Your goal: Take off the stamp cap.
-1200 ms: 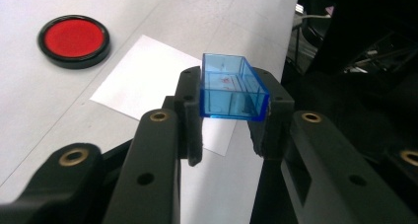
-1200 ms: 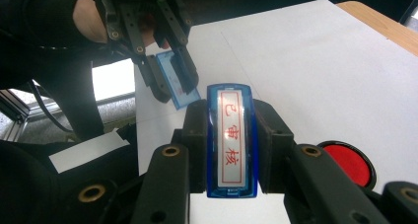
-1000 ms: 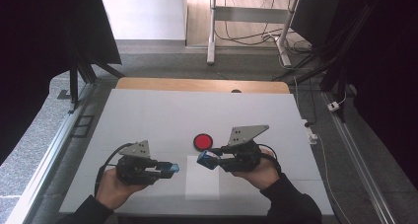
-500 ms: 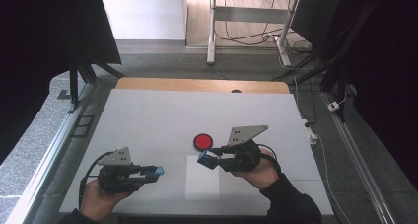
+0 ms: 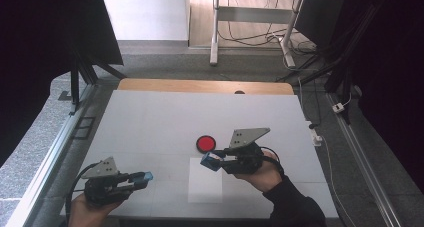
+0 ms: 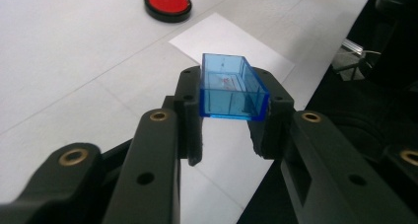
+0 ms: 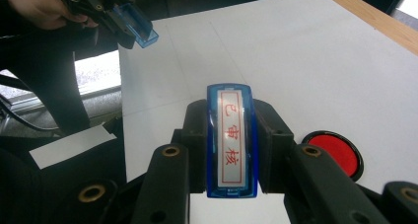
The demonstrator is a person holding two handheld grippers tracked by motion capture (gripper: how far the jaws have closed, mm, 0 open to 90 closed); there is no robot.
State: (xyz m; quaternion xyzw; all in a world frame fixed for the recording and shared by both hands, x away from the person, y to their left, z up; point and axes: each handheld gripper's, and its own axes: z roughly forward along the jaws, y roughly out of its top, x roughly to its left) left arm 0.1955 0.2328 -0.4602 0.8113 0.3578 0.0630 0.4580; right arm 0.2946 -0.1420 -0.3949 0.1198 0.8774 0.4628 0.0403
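My left gripper (image 5: 143,177) is shut on a clear blue cap (image 5: 147,176) near the table's front left. In the left gripper view the hollow blue cap (image 6: 231,88) sits crosswise between the black jaws. My right gripper (image 5: 211,160) is shut on a blue stamp (image 5: 208,161) just right of the table's middle and points left. The stamp (image 7: 231,140) shows a white face with red characters in the right gripper view. The left gripper (image 7: 123,19) with the cap (image 7: 139,25) appears there at the upper left. A gap separates the cap from the stamp.
A round red ink pad (image 5: 205,143) in a black rim lies just behind the right gripper. A white sheet of paper (image 5: 205,186) lies flat under and in front of the stamp. The white table (image 5: 165,117) ends in a wooden strip (image 5: 200,86) at the back.
My left hand has moved left and toward the front edge with the cap, away from the stamp. The right hand has stayed still.
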